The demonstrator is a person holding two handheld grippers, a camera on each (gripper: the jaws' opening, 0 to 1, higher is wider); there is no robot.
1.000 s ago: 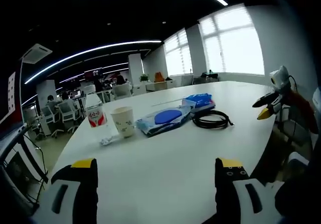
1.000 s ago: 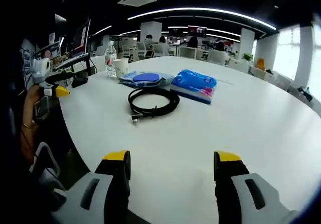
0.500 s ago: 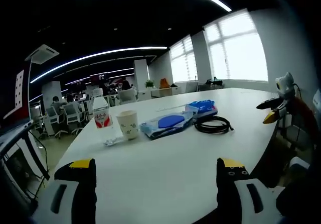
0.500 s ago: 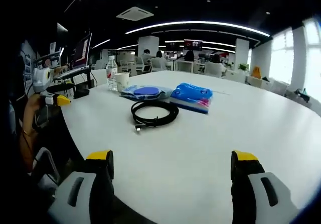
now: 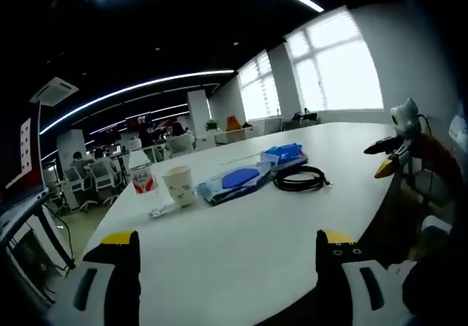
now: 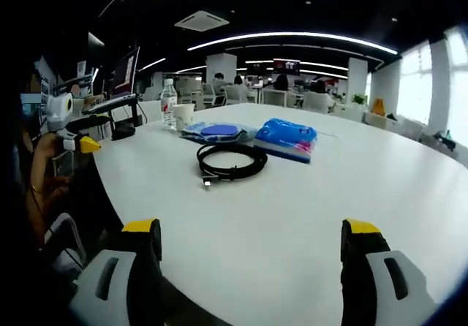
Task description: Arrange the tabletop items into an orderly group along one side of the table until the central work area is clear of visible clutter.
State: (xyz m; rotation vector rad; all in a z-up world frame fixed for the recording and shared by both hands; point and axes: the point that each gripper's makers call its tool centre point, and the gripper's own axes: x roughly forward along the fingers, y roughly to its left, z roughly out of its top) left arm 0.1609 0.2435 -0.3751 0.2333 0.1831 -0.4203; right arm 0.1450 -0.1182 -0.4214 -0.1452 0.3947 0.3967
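Note:
On the white table a row of items lies ahead: a water bottle, a paper cup, a crumpled wrapper, a blue wipes pack, a blue packet and a coiled black cable. My left gripper is open over the near table edge, well short of them. The right gripper view has the same bottle, cup, wipes pack, blue packet and cable. My right gripper is open with nothing between its jaws. The other gripper appears at the left.
The table is large and rounded, with its edge close to both grippers. Office chairs and desks stand beyond the far side, and bright windows lie to the right. A monitor stands left of the table.
Both views have shifted slightly with my hands. The items on the table have stayed put. The right gripper's jaws stand wider than one second ago.

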